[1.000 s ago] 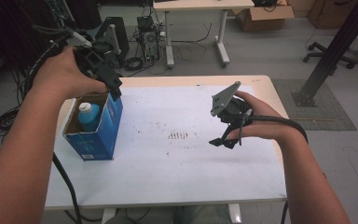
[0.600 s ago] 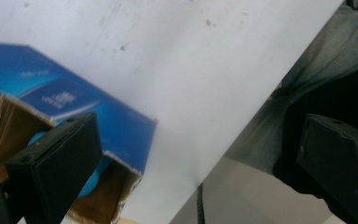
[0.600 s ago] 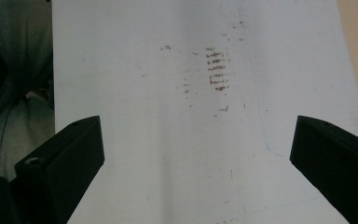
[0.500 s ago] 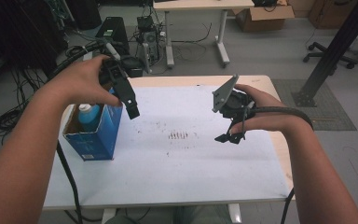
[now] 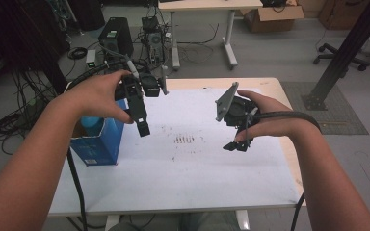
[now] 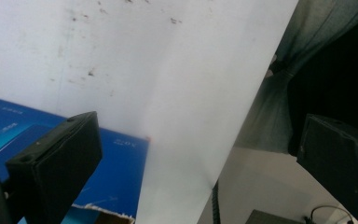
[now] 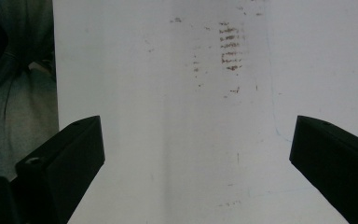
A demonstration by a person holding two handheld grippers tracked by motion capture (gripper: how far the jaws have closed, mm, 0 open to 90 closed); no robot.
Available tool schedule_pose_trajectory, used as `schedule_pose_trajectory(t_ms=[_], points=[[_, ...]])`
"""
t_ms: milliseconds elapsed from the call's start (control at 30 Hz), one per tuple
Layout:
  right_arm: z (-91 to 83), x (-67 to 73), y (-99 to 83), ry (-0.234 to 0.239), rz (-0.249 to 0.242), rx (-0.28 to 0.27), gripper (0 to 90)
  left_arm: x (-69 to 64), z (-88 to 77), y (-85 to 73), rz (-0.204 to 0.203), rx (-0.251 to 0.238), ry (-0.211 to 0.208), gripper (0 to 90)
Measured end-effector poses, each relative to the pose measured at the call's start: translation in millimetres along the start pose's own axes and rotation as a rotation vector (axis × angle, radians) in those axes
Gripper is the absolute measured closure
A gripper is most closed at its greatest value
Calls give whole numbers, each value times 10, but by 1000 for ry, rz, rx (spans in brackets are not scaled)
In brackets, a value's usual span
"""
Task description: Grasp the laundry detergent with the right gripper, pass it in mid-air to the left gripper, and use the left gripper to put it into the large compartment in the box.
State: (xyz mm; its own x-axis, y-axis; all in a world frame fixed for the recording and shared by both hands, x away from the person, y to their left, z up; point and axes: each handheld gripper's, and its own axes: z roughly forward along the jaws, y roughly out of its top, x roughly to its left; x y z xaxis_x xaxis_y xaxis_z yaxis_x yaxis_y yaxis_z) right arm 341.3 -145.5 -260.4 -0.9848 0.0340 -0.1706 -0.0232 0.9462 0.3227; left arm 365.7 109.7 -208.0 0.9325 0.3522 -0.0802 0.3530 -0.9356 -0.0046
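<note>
A blue cardboard box [image 5: 99, 144] stands open-topped at the table's left, and a bottle with a light blue cap [image 5: 90, 121] is inside it. My left gripper [image 5: 142, 126] hangs just right of the box with its jaws pointing down. In the left gripper view, this gripper [image 6: 196, 158] is open and holds nothing, with the box's blue side [image 6: 116, 182] at lower left. My right gripper [image 5: 237, 144] hovers over the right half of the table. Seen in its own view, the right gripper [image 7: 196, 158] is open and empty above the white surface.
The white table top [image 5: 188, 178] carries a patch of small brown marks [image 5: 185, 140] at its middle, which appear as brown marks [image 7: 228, 46] in the right gripper view. Beyond the far edge are computer cases and cables [image 5: 125, 36] on the floor. A second table [image 5: 202, 7] stands behind.
My left gripper has moved from above the box to its right and nearer the table's middle. The right gripper has stayed almost in place.
</note>
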Motion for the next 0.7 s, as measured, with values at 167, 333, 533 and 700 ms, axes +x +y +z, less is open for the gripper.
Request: schedule_pose_trajectory(t_ms=[167,333,533,700], points=[[69,7,-14,6,1,25,32,-30,119,53,54,14,21,3],[131,9,-25,5,3,44,33,-53,263,128,98,51,51,3],[202,47,-18,-10,-4,70,35,-159,348,185,158,55,45,4],[200,76,-1,-9,-5,84,36,-245,404,215,195,52,40,3]])
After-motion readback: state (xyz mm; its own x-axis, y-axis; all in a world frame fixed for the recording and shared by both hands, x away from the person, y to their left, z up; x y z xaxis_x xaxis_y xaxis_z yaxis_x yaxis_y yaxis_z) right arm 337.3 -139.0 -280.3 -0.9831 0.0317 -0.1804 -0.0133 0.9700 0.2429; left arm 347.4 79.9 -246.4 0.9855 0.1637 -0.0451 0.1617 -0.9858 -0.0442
